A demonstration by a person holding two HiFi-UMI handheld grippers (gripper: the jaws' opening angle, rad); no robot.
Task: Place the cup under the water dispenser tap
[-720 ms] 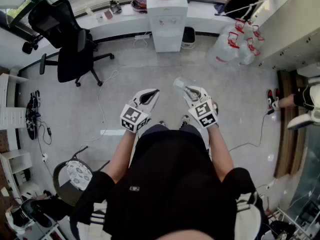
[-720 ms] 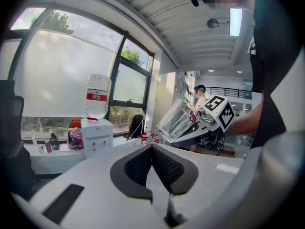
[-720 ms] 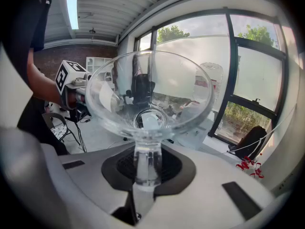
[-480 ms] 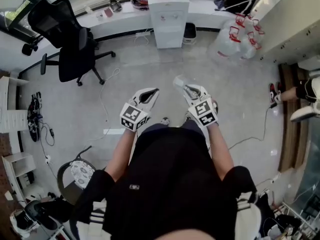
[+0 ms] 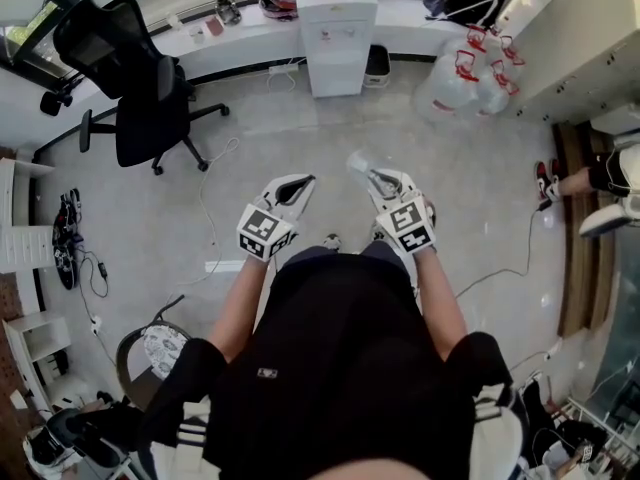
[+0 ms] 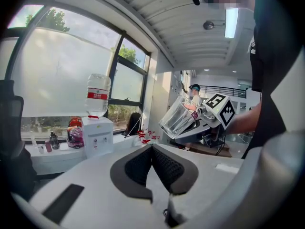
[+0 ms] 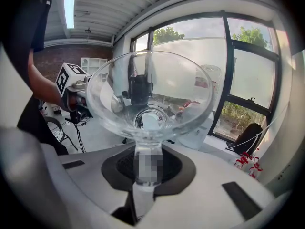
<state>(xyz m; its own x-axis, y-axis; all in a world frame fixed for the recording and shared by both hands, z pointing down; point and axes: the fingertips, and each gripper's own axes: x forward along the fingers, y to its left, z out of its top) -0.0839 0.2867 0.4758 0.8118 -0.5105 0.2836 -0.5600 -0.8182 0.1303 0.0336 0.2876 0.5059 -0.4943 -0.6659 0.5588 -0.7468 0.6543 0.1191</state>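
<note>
A clear glass cup is clamped between the jaws of my right gripper, its mouth facing the camera. From the head view the cup sticks out ahead of the right gripper, well short of the white water dispenser by the far window. In the left gripper view the dispenser with its bottle on top stands at the left, and the held cup shows at the right. My left gripper is beside the right one, its jaws closed together with nothing between them.
A black office chair stands at the left of the grey floor. Large water bottles sit right of the dispenser. Cables trail across the floor. Another person's legs show at the right edge.
The view has shifted slightly forward toward the dispenser. Both grippers keep their pose and the cup stays held.
</note>
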